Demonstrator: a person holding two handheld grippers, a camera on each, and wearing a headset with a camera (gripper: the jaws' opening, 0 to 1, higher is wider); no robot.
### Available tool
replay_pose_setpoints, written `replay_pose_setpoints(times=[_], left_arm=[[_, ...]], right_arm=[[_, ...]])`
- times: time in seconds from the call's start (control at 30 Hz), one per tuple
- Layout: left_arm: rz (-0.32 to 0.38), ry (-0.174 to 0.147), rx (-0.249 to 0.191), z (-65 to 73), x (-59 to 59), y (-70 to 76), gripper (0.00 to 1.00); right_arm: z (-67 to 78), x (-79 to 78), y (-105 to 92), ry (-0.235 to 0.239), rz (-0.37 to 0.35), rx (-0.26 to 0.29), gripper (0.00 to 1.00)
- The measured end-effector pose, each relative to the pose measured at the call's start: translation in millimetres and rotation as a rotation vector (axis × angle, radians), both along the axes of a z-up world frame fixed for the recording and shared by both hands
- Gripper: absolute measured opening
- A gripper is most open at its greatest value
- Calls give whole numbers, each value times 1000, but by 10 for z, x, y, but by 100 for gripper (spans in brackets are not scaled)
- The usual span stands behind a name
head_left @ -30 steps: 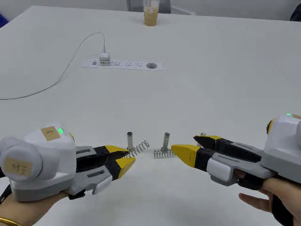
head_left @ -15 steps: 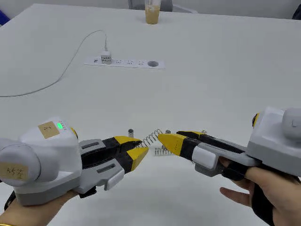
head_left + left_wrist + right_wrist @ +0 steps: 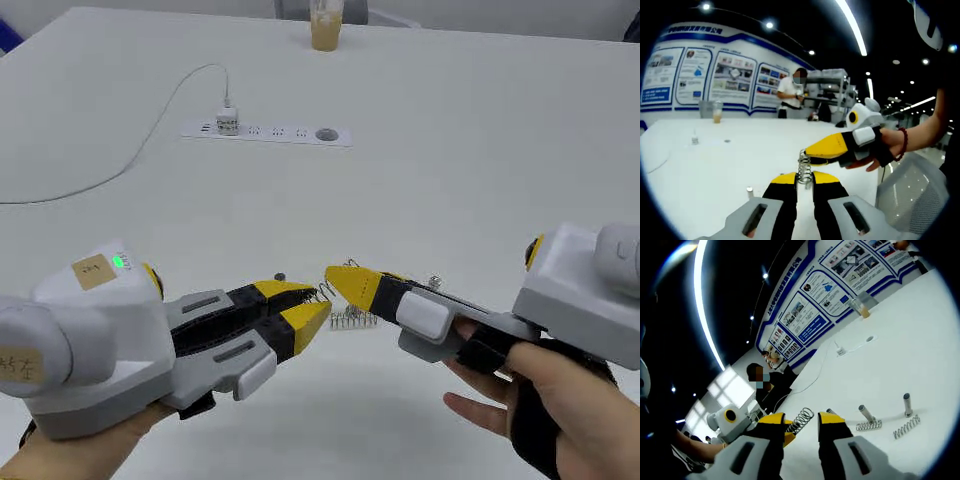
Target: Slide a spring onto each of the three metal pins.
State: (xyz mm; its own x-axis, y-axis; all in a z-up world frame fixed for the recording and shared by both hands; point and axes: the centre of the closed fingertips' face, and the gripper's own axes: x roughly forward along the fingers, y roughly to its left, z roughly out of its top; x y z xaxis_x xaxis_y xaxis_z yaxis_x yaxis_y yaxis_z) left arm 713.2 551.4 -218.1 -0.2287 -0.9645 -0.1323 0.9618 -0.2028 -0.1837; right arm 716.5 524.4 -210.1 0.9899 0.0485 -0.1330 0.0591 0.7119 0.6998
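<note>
My left gripper (image 3: 312, 312) is shut on one end of a small metal spring (image 3: 804, 169), held up above the white table (image 3: 450, 180). The spring's free end (image 3: 802, 418) lies between the jaws of my right gripper (image 3: 801, 423), which stands open and comes in from the right (image 3: 340, 279). In the right gripper view, two upright metal pins (image 3: 866, 413) (image 3: 907, 403) stand on the table with a loose spring (image 3: 869, 426) (image 3: 906, 426) lying by each. A third pin (image 3: 830, 411) peeks over the right jaw. One loose spring (image 3: 352, 320) lies below the tips.
A white power strip (image 3: 265, 133) with a plugged charger and a cable (image 3: 120, 170) lies mid-table. A cup of amber drink (image 3: 325, 25) stands at the far edge. A person (image 3: 789, 97) stands beyond the table.
My left gripper has lifted the spring off the table and carried it right. My right gripper has swung left and up until its tips meet the spring.
</note>
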Motion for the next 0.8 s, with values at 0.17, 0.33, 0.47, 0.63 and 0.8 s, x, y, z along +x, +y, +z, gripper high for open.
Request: replay_pose_setpoints(times=[0.17,0.33,0.47,0.63,0.8], left_arm=[[3,21,-11,26,-13,-2,10],[4,31,-18,43,-12,-1,10],[0,31,-18,49,-20,1,10],[1,27,-9,37,-20,4,10],[8,35,15,18,-11,4,11]], right_arm=[[20,20,19,-12,4,24,22],[42,25,4,-29,-7,47,19],[46,26,-4,-33,-8,47,15],[96,40,40,-62,8,109,12],[86,55,72,-52,29,74,12]])
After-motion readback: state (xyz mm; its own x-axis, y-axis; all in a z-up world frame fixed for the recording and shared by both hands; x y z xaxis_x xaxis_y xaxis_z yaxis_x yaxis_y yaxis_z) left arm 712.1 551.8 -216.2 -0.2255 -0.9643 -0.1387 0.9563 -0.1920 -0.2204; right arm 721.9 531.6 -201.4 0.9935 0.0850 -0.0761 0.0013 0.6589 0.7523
